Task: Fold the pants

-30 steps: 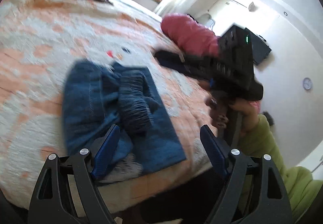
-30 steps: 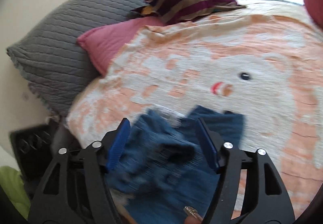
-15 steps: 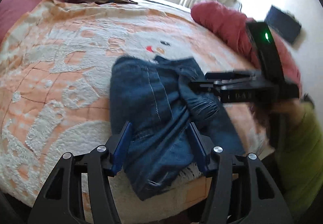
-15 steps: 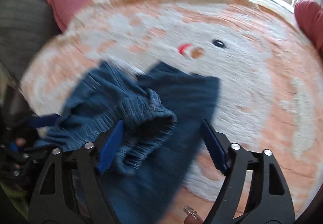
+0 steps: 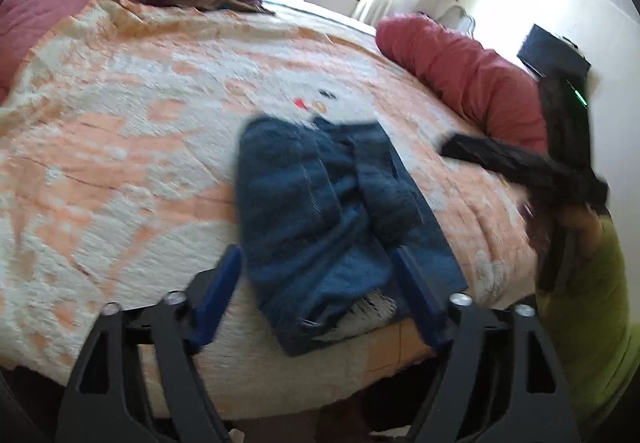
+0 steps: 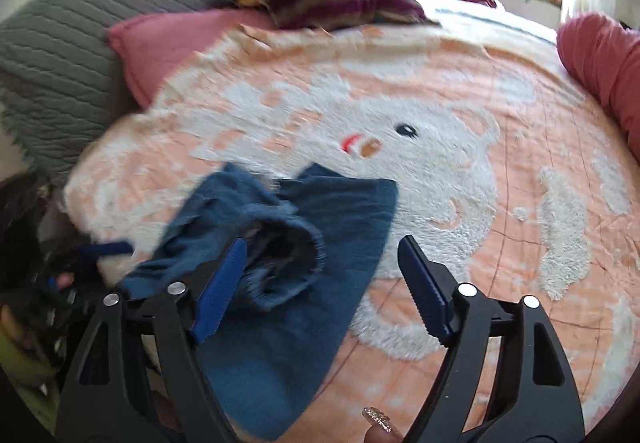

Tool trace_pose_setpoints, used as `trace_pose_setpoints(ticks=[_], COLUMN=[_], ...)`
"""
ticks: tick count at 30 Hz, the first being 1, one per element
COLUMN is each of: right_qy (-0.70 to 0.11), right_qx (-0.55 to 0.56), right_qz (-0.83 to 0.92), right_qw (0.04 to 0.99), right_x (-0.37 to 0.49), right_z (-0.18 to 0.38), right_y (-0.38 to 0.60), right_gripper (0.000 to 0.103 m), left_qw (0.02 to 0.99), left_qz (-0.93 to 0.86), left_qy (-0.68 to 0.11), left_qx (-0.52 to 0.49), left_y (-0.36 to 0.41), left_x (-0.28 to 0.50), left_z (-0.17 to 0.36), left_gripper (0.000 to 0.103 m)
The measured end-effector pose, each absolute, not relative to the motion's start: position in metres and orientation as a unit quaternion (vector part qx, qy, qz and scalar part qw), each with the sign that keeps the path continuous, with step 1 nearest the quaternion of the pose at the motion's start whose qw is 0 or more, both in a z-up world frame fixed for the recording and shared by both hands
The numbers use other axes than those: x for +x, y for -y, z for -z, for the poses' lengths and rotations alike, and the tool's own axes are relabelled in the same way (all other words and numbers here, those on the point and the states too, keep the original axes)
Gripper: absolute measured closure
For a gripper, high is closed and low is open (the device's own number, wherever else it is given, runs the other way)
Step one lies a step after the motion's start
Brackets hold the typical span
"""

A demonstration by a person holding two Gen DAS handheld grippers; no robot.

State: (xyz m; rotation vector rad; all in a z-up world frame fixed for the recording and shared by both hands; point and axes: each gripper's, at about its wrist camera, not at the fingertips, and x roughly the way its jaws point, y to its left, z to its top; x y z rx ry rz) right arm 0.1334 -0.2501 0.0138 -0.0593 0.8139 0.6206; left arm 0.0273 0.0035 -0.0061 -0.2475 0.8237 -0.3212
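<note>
The pants lie bunched near the front edge of the bed, on the orange and white blanket. The left gripper hangs over their near end, its jaws opening wide and pressing on nothing. The right gripper hangs over the rumpled waistband, jaws likewise opening, gripping nothing.

Pants on blanket (near edge)
</note>
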Motion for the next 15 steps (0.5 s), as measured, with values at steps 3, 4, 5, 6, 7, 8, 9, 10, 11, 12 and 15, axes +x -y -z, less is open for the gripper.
trace_pose_setpoints(ticks=[3, 4, 5, 6, 7, 8, 9, 10, 11, 12, 15], right_qy=[-0.368, -0.363, -0.358, -0.353, -0.347, -0.336, -0.321, -0.307, -0.296, -0.284, -0.265], right_qx=[-0.041, -0.052, -0.068, -0.086, -0.107, -0.139, -0.168, -0.191, -0.206, -0.223, -0.251], right_qz=[-0.334, -0.346, -0.359, -0.373, -0.383, -0.390, -0.396, -0.401, -0.405, -0.417, -0.442], right_qw=[0.867, 0.864, 0.859, 0.854, 0.849, 0.846, 0.843, 0.842, 0.840, 0.835, 0.820], right_x=[0.106, 0.096, 0.084, 0.076, 0.067, 0.056, 0.045, 0.036, 0.030, 0.022, 0.008], right_z=[-0.022, -0.022, -0.021, -0.021, -0.020, -0.018, -0.018, -0.017, -0.017, -0.015, -0.010], right_y=[0.246, 0.242, 0.234, 0.225, 0.216, 0.204, 0.193, 0.184, 0.176, 0.166, 0.150], right_gripper=[0.025, 0.025, 0.025, 0.025, 0.025, 0.025, 0.025, 0.025, 0.029, 0.032, 0.041], left_qw=[0.907, 0.907, 0.907, 0.907, 0.907, 0.905, 0.903, 0.901, 0.897, 0.892, 0.883], left_qz=[0.120, 0.112, 0.106, 0.106, 0.109, 0.112, 0.113, 0.116, 0.123, 0.133, 0.150], left_qy=[-0.386, -0.386, -0.388, -0.387, -0.389, -0.393, -0.398, -0.403, -0.409, -0.418, -0.434], left_qx=[-0.120, -0.123, -0.127, -0.128, -0.123, -0.116, -0.112, -0.110, -0.110, -0.110, -0.097], left_y=[-0.022, -0.028, -0.034, -0.036, -0.037, -0.036, -0.034, -0.033, -0.030, -0.025, -0.011], left_x=[0.035, 0.040, 0.046, 0.053, 0.060, 0.068, 0.075, 0.082, 0.090, 0.101, 0.124], left_z=[-0.006, -0.010, -0.014, -0.017, -0.019, -0.021, -0.021, -0.021, -0.020, -0.018, -0.010], left_gripper=[0.020, 0.020, 0.020, 0.020, 0.020, 0.020, 0.024, 0.029, 0.031, 0.036, 0.047])
